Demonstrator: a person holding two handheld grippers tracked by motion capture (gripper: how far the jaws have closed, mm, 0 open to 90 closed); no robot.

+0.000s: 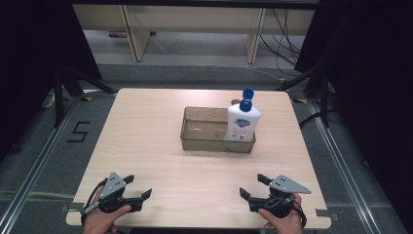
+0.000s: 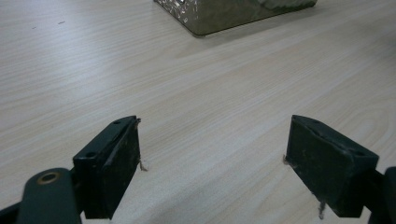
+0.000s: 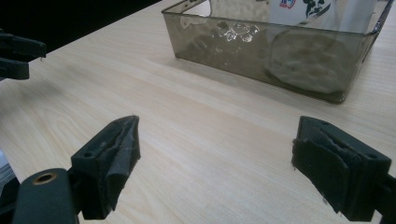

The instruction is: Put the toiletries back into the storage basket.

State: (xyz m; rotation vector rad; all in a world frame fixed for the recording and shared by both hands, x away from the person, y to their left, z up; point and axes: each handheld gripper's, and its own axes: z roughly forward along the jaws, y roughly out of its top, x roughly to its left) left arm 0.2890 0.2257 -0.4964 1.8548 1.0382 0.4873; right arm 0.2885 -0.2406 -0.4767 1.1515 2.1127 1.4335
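One bottle [image 1: 242, 122] on the table [image 1: 156, 146], white body with a blue pump cap, standing upright in the right end of the clear smoky tray [image 1: 204, 145]. Long axis is vertical, cap up, pump nozzle looks angled toward the far side; printed label faces me. Tray sits a bit right of table centre with its long side running left-right. In the right gripper view I get the tray's near wall [image 3: 261, 51] and the bottom of the bottle [image 3: 322, 11] behind it.

Moving out to my tools: left gripper [image 1: 139, 187] is at the near left edge of the table, jaws wide apart, nothing between them, bare wood showing in the gap in the left gripper view [image 2: 212, 158]. It points inward and toward the tray, whose corner [image 2: 219, 16] is at the top of that view. Right gripper [image 1: 253, 186] is at the near right edge, also wide open and empty [image 3: 215, 161], aimed inward at the tray. Both are well apart from tray and bottle. I can't tell whether they rest on the table or sit just above it. Each is held in a hand, left [image 1: 100, 219], right [image 1: 282, 222].
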